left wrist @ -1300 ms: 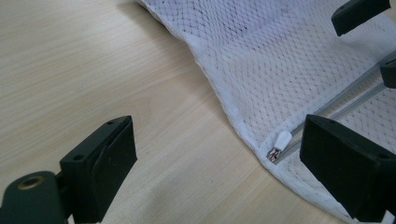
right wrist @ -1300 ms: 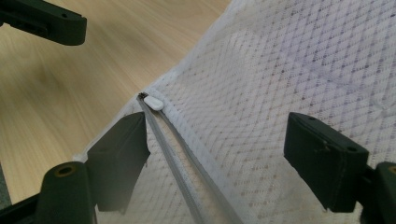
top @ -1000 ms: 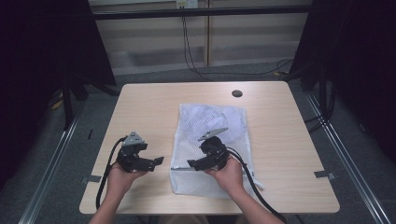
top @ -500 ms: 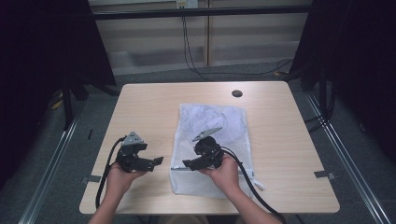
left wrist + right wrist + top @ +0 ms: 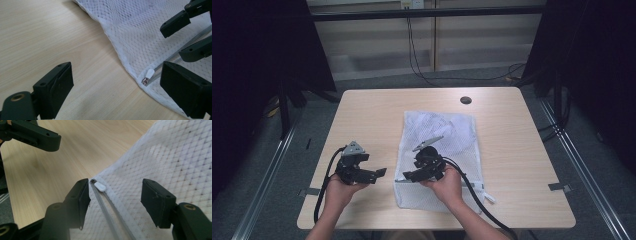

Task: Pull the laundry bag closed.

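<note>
Mesh laundry bag (image 5: 439, 155) lies flat on the wooden table (image 5: 372, 115), reaching from mid-table towards the person's edge, and everything turns on its near left corner. That's where the zipper pull (image 5: 100, 186) sits, a small white tab at the end of the grey zipper (image 5: 110, 212) that runs along the bag's near end.

Right gripper (image 5: 113, 202) is lined up over it now: jaws about half apart and just been closing, one pad right beside the pull, the other out over the mesh, neither pressing yet. The pull and the zipper lie between them. My read is that the hand has come in low, pointing at the bag's left edge, so the pads can pinch that tab from both sides; it's a small, flat target, hence the close aim.

Left gripper (image 5: 117, 87) hangs just off the bag's left edge, over bare wood, jaws wide and holding nothing. From its own view the pull (image 5: 149, 75) sits just inside its right-hand jaw, with the right gripper (image 5: 186, 32) beyond it over the mesh. It looks parked there to pin or grab the corner fabric beside the pull, since thin mesh would likely bunch and drag when the slider is tugged.

From the high view, both hands sit level with the bag's near end, left gripper (image 5: 357, 167) beside the bag, right gripper (image 5: 424, 170) over it.
</note>
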`<state>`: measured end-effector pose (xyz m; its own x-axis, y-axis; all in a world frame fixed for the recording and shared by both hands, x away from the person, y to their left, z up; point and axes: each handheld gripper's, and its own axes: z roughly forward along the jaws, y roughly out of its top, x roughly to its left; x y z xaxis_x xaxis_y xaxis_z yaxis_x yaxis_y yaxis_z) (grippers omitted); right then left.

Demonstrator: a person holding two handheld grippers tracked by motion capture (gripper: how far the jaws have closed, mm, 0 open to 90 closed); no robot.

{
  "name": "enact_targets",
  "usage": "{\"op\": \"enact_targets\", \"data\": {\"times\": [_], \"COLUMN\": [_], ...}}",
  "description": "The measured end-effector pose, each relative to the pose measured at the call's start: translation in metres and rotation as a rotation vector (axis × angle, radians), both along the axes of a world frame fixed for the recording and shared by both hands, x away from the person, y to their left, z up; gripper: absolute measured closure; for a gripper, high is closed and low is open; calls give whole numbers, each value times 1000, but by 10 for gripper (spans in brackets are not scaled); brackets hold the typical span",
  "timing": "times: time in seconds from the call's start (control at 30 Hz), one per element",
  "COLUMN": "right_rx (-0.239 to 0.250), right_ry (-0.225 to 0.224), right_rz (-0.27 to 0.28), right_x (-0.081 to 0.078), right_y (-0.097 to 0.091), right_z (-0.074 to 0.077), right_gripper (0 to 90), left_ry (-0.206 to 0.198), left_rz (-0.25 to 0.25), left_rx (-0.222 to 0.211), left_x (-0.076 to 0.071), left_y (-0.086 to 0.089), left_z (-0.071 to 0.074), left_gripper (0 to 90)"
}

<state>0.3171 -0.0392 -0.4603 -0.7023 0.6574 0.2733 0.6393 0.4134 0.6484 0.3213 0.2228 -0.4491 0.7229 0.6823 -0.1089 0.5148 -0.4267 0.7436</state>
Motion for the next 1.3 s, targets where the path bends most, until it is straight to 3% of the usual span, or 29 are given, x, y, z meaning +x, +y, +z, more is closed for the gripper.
{"op": "enact_targets", "data": {"times": [0.2,0.5,0.97,1.3], "right_rx": [20,28,33,4], "right_ry": [35,75,119,142], "right_rz": [2,14,5,-3], "right_x": [0,1,4,8], "right_y": [4,10,20,24], "right_z": [-1,-6,-13,-19], "right_gripper": [518,603,644,642], "left_ry": [2,3,0,6], "left_rz": [1,-1,2,-4], "left_rx": [0,-6,-9,-8], "left_x": [0,0,1,1], "left_y": [0,0,2,1], "left_z": [0,0,1,1], "left_gripper": [113,113,111,111]}}
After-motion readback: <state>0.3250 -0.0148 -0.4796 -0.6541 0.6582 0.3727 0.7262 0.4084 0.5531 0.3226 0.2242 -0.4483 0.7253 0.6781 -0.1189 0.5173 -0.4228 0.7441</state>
